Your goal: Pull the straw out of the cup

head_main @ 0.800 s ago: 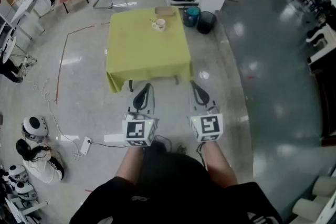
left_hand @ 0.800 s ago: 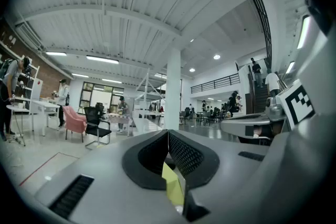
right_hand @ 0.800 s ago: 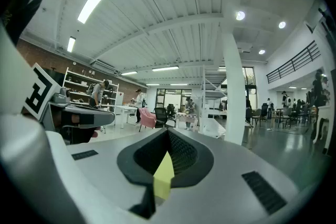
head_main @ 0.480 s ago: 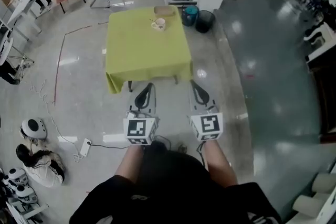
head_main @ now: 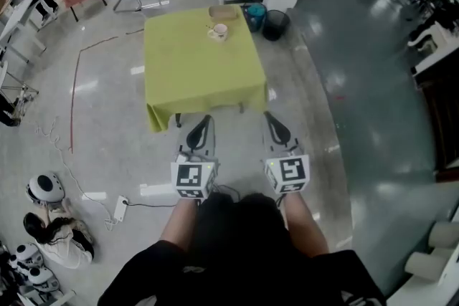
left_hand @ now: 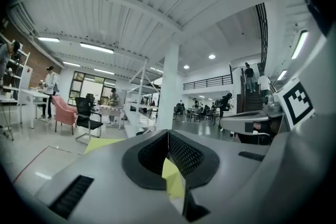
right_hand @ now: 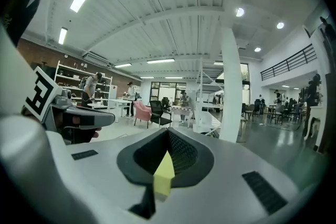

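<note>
The cup (head_main: 219, 30) stands near the far edge of the green table (head_main: 193, 79), well ahead of me; its straw is too small to read. My left gripper (head_main: 204, 121) and right gripper (head_main: 270, 118) are both closed, holding nothing.

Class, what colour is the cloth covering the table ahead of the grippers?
Yellow-green, plain with no pattern. The tablecloth shows best in the head view.
</note>
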Tool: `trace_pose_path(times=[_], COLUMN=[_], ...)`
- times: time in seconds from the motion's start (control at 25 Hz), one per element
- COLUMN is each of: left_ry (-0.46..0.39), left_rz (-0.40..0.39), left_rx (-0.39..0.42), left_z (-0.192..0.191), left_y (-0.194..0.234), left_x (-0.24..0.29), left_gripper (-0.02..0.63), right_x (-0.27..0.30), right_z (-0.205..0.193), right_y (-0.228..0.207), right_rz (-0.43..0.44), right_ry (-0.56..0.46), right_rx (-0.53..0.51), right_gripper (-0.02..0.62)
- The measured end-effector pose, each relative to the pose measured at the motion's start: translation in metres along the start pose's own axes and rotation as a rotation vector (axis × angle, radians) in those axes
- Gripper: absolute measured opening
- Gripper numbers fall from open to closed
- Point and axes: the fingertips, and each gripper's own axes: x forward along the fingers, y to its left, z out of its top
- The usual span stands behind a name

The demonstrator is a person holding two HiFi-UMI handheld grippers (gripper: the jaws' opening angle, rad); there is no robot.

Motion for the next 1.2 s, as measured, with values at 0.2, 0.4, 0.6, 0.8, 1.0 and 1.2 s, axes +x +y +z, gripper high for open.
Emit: trace_pose_path(times=[0.2,0.4,0.6,0.8,1.0,1.2], left_ry=[0.044,0.085,0.136,0.155,0.185,0.250], left_rz=[-0.002,0.004,0.048,0.039,0.026,0.009], left_rx=[-0.038,-0.043,-0.052,-0.053,-0.060,-0.077], left_z=[-0.016,-0.031,-0.041,-0.039,-0.041,-0.051], left_y=[0.021,0.031,0.062,0.080,0.090,0.083], left_x=[-0.002,0.010,0.026,0.070,0.137,0.205], left_gripper=[0.044,0.044,0.044,0.044,0.044,0.044], right_x=[0.005,0.021,0.059,0.110,0.160,0.203], right_z=[-0.012,-0.020,-0.023,-0.022,-0.031,-0.035], right_y=[0.006,-0.002,-0.022,-0.037,-0.081,-0.117], right_rz=[-0.024,-0.014,-0.012,0.012,0.039,0.090], right_ry=[0.033,0.044,0.021,0.023,0.039,0.078], right_rx=[0.005,0.037,0.053,0.066,0.072,0.094], right_gripper=[0.017,0.017,0.017,0.017,0.017,0.017])
